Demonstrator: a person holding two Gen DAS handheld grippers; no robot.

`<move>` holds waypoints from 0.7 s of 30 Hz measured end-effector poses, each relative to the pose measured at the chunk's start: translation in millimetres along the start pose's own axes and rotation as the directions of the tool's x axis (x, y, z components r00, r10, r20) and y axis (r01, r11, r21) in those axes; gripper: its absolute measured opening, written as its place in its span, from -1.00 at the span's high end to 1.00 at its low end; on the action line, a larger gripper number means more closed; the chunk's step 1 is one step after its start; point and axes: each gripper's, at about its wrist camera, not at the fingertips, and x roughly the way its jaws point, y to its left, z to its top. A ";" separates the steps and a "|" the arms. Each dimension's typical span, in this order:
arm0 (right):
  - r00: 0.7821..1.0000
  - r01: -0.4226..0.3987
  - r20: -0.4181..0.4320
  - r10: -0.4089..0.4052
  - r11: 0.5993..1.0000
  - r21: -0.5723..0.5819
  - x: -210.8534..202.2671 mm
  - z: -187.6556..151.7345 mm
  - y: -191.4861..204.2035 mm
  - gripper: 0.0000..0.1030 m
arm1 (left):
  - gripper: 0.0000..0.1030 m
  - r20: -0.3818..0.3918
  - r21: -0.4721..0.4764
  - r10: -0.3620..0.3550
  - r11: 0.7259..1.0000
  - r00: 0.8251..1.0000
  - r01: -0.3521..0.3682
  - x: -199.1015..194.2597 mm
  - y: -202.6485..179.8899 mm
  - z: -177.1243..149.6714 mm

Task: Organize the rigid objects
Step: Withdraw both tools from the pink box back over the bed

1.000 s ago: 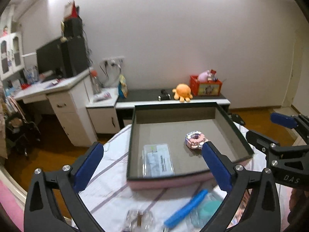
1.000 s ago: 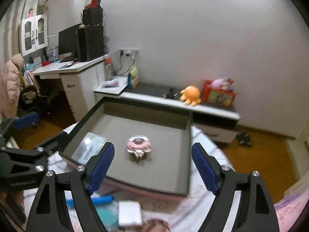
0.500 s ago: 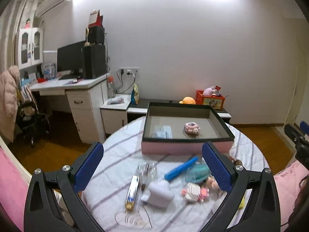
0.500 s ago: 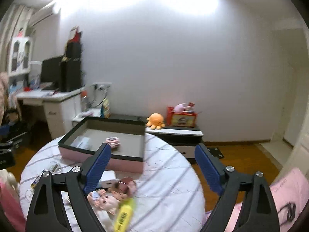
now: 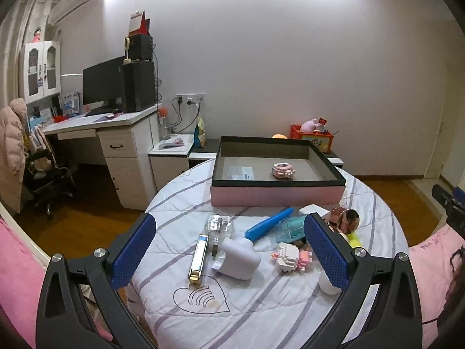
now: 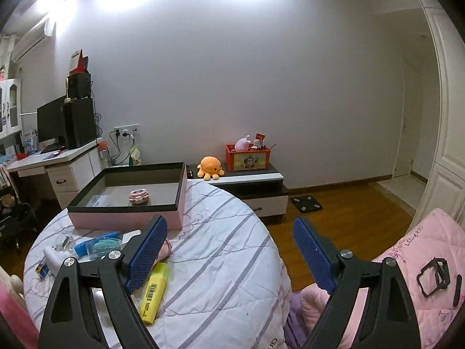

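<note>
A round table (image 5: 290,314) is covered by a white cloth with lilac stripes. At its far side a pink box (image 5: 277,196) with a dark rim is set; a small block model (image 5: 282,170) and a clear packet (image 5: 241,172) lie inside. Nearer, scattered on the cloth, are seen a white bottle (image 5: 239,257), a blue tube (image 5: 268,223), a gold bar (image 5: 198,258), a pink brick toy (image 5: 292,257) and a yellow highlighter (image 6: 154,292). The left gripper (image 5: 229,254) is held empty above them, jaws wide apart. The right gripper (image 6: 229,257) is likewise spread, empty, over the table edge. Behind stand a desk (image 5: 96,128), a monitor (image 5: 103,83), a low cabinet (image 6: 250,179) bearing an orange plush (image 6: 209,167) and a red crate (image 6: 247,157). The floor is wood.
</note>
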 end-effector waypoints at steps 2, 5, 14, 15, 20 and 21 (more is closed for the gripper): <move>1.000 -0.006 0.003 0.006 1.000 -0.008 -1.5 -0.8 1.0 -0.74 | -1.00 0.002 0.007 0.000 1.000 1.000 0.000 -1.1 -1.2 -1.5; 1.000 -0.010 0.004 0.011 1.000 -0.015 -2.9 -2.4 2.5 -0.74 | -1.00 -0.001 0.016 0.005 1.000 1.000 -0.005 -0.5 -2.9 -2.4; 0.999 -0.003 -0.034 0.002 1.000 -0.019 5.6 -11.4 2.6 -0.74 | -1.00 -0.029 0.029 0.006 1.000 1.000 -0.006 6.6 -6.2 -8.2; 0.999 -0.005 -0.040 0.004 1.000 -0.021 6.6 -12.9 2.9 -0.74 | -1.00 -0.031 0.031 0.007 1.000 0.999 -0.006 8.0 -6.6 -9.3; 0.998 -0.024 -0.058 0.022 0.999 -0.033 12.1 -18.3 7.7 -0.74 | -1.00 -0.038 0.025 0.004 1.000 0.999 -0.003 16.1 -6.6 -15.7; 0.998 -0.031 -0.064 0.028 0.999 -0.039 13.4 -20.9 9.7 -0.74 | -1.00 -0.043 0.027 0.005 1.000 0.999 -0.004 18.3 -6.2 -18.8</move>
